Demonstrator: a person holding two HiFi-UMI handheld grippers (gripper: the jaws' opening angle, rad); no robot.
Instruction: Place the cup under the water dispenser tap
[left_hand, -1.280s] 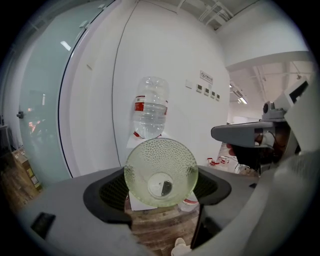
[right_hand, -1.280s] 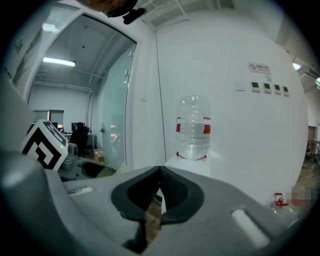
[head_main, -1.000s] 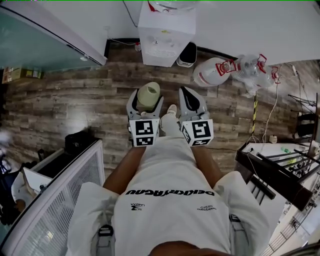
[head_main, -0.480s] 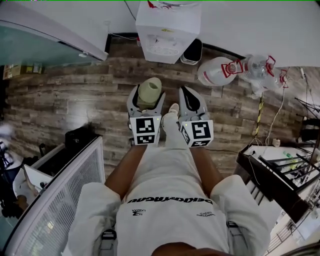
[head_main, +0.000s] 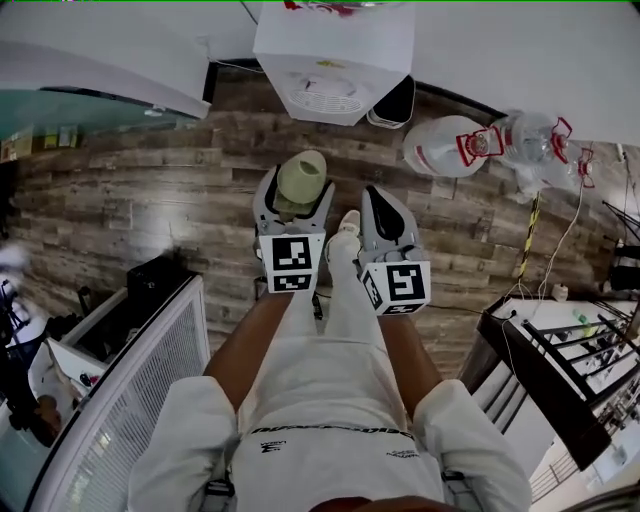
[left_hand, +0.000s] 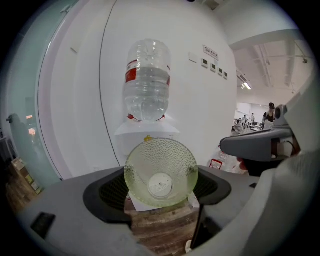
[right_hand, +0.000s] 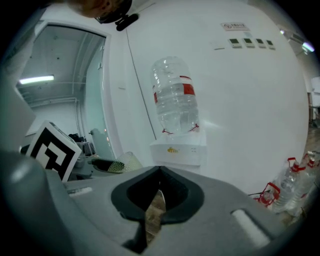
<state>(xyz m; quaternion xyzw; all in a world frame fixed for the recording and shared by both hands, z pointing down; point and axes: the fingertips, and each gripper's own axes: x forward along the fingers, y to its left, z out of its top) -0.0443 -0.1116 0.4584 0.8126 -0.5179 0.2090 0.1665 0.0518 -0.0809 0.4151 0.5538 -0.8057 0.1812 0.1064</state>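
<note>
A pale green dimpled cup (head_main: 300, 180) lies sideways between the jaws of my left gripper (head_main: 293, 196), which is shut on it. In the left gripper view the cup (left_hand: 161, 172) shows its open mouth and round base, with the white water dispenser (left_hand: 146, 135) and its upturned clear bottle (left_hand: 147, 82) straight beyond. From the head view the dispenser (head_main: 333, 55) stands against the wall ahead of both grippers. My right gripper (head_main: 385, 215) is shut and holds nothing; in its own view the jaws meet (right_hand: 156, 197) and the dispenser (right_hand: 178, 150) is ahead.
Spare water bottles (head_main: 455, 147) lie on the wooden floor right of the dispenser, beside a small black bin (head_main: 393, 103). A white wire cage (head_main: 110, 400) stands at lower left, a dark rack (head_main: 545, 365) at lower right. A glass partition (head_main: 90, 110) runs along the left.
The person has stepped toward the dispenser, which now sits larger and closer in the head view. Both grippers keep their hold and spacing; the cup stays in the left one.
</note>
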